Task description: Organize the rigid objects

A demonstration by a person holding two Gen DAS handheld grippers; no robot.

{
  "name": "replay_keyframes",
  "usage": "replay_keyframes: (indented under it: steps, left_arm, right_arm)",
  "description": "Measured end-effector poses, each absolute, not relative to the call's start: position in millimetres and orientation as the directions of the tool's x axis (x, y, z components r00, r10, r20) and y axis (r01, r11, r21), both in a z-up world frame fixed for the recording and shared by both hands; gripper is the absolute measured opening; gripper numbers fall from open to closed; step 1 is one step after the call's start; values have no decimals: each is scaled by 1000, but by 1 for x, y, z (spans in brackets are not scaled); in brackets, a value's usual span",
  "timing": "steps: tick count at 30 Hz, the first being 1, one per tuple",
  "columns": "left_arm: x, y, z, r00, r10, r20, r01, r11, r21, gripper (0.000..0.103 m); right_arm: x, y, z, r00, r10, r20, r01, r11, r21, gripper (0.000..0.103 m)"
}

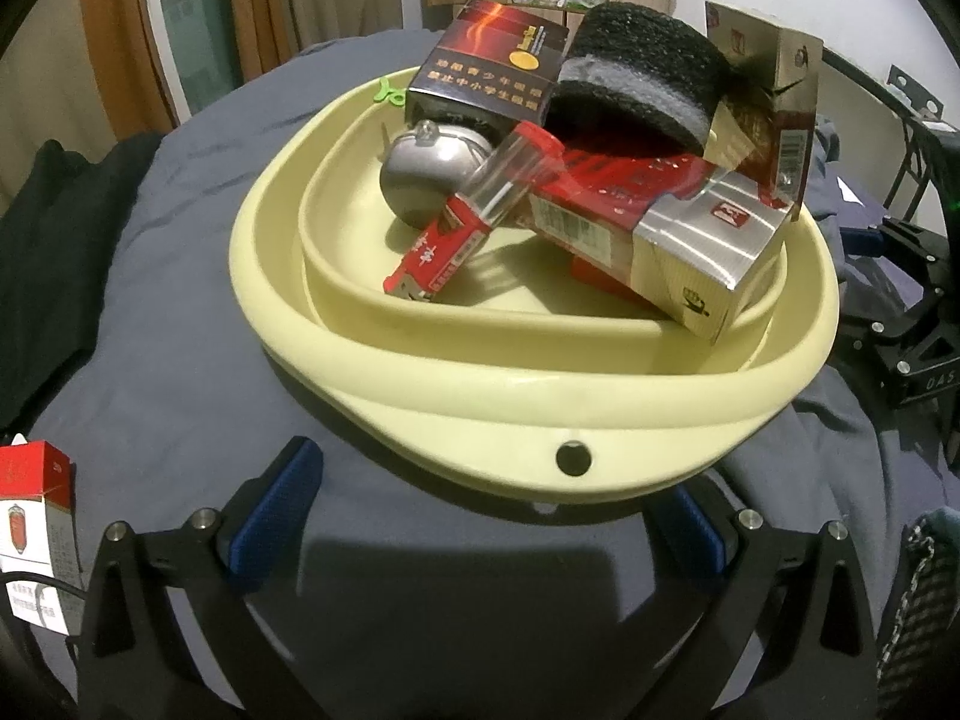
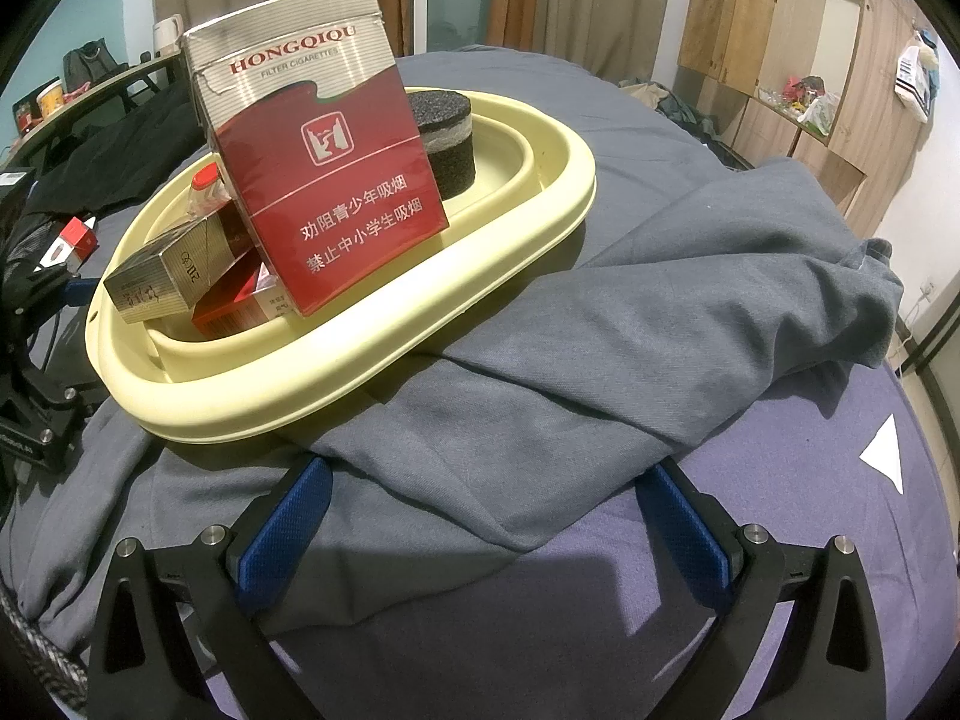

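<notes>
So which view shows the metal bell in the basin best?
The left wrist view: the metal bell sits unobstructed near the middle of the yellow basin, beside the clear tube. In the right wrist view the HONGQIQU carton and other boxes hide it completely.

The tall red-and-silver cigarette pack (image 2: 312,150) standing in the yellow tray (image 2: 360,354) reads "HONGQIQU" and "FILTER CIGARETTES", then "劝阻青少年吸烟 禁止中小学生吸烟" lower down. Off at the right, a black frame (image 1: 924,372) shows the letters "DAS". Print on the other packs is too blurred to read.
</notes>
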State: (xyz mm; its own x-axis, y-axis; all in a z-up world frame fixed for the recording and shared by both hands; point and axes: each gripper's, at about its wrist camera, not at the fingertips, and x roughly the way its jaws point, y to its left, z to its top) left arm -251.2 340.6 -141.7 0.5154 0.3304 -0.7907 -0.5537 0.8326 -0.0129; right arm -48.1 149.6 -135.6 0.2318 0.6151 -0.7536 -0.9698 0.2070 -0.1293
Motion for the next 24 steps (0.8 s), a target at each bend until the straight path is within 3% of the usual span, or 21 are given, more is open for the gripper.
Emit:
replay_keyframes:
  steps: [24]
  left_arm:
    - [-248,339,-141,515,329,-792,-552,834,-12,103]
  right_arm:
    - [-48,150,-136,231,615,-754,-970,207,-129,103]
